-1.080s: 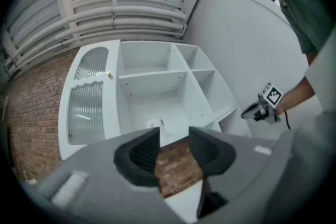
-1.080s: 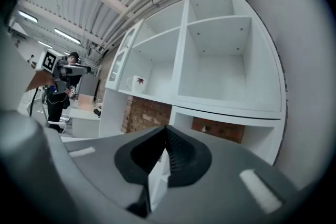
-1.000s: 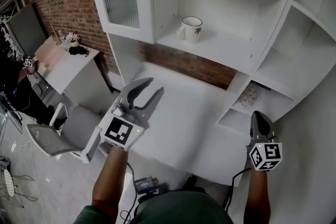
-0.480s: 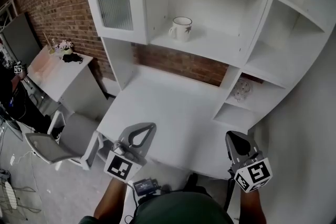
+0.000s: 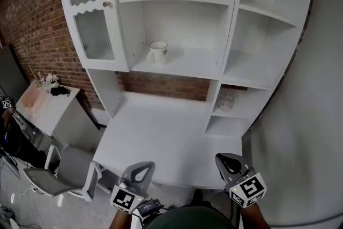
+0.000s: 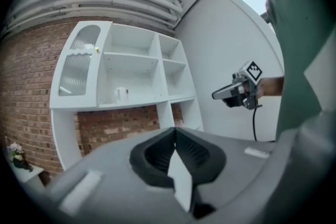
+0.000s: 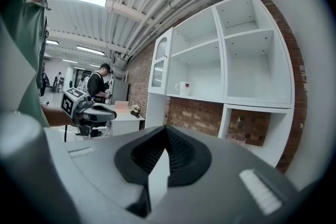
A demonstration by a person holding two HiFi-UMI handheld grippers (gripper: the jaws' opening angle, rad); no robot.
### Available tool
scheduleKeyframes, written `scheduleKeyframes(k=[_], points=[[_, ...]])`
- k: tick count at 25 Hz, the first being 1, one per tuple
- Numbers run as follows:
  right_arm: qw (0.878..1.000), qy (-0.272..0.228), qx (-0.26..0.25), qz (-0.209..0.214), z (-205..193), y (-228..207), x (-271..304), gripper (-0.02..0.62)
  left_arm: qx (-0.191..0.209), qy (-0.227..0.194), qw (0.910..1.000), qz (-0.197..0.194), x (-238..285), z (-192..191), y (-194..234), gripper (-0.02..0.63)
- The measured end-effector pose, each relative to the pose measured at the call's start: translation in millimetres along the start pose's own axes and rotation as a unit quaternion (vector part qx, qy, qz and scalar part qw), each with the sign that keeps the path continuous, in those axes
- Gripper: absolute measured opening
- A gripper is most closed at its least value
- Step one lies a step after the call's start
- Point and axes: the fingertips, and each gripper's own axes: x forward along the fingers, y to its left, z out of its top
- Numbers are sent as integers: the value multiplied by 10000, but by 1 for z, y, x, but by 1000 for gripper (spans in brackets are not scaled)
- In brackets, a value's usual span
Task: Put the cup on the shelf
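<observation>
The jaws of the left gripper (image 6: 175,134) were seen pressed together with nothing between them, and those of the right gripper (image 7: 167,131) were likewise clenched and empty. Both grippers were held low by the near edge of the white desk (image 5: 161,137). The cup (image 5: 158,52) was set upright on a shelf (image 5: 187,64) of the white cabinet, well apart from them, near the glass door (image 5: 94,35).

No legible writing, numbers or brands.
The left gripper (image 5: 143,168) and right gripper (image 5: 224,159), below the shelf unit (image 5: 233,35), show only black-and-white square code markers on their cubes. The cup (image 5: 158,52) on that unit bears a small dark motif, too small to read.
</observation>
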Motion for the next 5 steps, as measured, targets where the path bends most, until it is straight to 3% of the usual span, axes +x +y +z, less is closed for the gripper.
scheduleKeyframes(k=[5], points=[[9998,140,165,-29,-8,6,-18,3,-151,112,9998,-71,-10,-5,-19,2]])
